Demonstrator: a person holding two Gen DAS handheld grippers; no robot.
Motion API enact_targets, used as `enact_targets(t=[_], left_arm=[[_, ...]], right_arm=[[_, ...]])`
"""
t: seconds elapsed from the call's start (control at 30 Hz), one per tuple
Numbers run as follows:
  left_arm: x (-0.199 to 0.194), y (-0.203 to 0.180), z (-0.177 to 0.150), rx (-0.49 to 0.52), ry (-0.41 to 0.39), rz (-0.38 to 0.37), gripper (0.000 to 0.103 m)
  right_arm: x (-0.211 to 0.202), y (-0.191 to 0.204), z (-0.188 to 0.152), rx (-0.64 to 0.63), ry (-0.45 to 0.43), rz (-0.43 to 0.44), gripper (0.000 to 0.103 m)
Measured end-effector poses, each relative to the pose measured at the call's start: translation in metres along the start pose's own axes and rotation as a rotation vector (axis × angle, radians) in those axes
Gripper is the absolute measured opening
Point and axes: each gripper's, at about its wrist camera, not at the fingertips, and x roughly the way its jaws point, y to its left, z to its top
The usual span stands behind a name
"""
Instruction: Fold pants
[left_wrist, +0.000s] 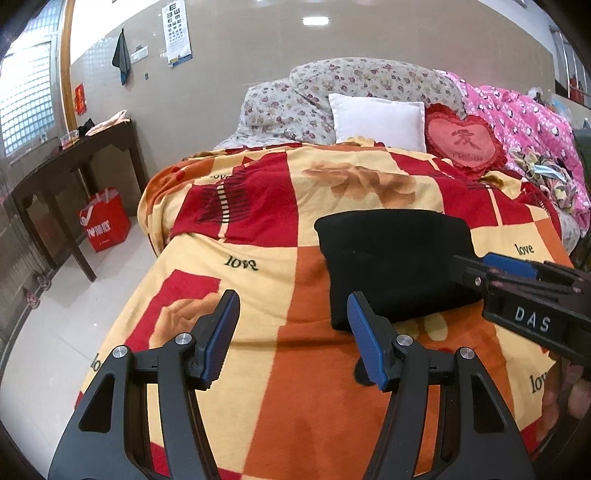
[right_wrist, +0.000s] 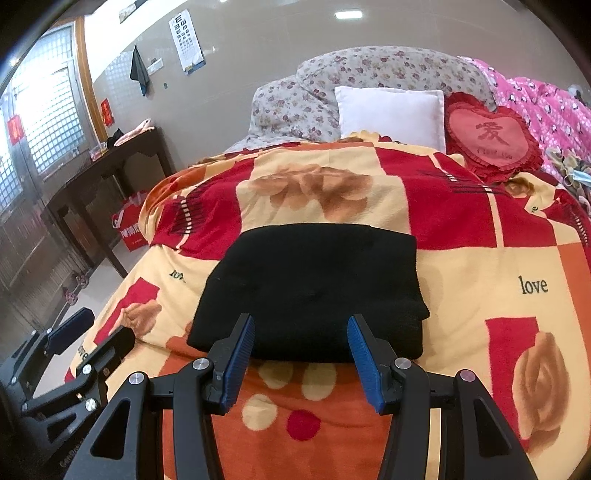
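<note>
The black pants (right_wrist: 310, 288) lie folded into a compact rectangle on the patterned blanket (right_wrist: 480, 258). My right gripper (right_wrist: 301, 325) hovers just at their near edge, open, with nothing between its blue pads. In the left wrist view the pants (left_wrist: 391, 266) sit ahead and to the right. My left gripper (left_wrist: 293, 306) is open over bare blanket (left_wrist: 258, 362), left of the pants' near corner. The right gripper (left_wrist: 491, 264) reaches in from the right edge there, over the pants. The left gripper (right_wrist: 92, 328) shows at the lower left of the right wrist view.
A white pillow (right_wrist: 391, 114), a red heart cushion (right_wrist: 491, 136) and floral bedding (right_wrist: 369, 70) lie at the head of the bed, pink bedding (right_wrist: 554, 107) to the right. A dark table (left_wrist: 74, 162) and a red bag (left_wrist: 105, 221) stand on the floor left of the bed.
</note>
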Motion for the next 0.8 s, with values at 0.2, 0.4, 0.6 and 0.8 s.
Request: enact_targets(t=[0.2, 0.4, 0.6, 0.8], left_arm=[[-0.005, 0.008, 0.001, -0.017, -0.001, -0.022, 0.061], [-0.001, 0.017, 0.001, -0.057, 0.016, -0.016, 0.061], [0.006, 0.01, 0.0, -0.06, 0.031, -0.011, 0.061], [0.01, -0.009, 0.003, -0.03, 0.027, -0.029, 0.061]], right_arm=[[-0.006, 0.008, 0.007, -0.011, -0.015, -0.011, 0.051], [-0.003, 0.005, 0.003, -0.012, 0.003, -0.012, 0.051], [0.0, -0.001, -0.005, -0.026, 0.02, -0.006, 0.051], [-0.004, -0.015, -0.006, -0.01, 0.008, -0.02, 0.051]])
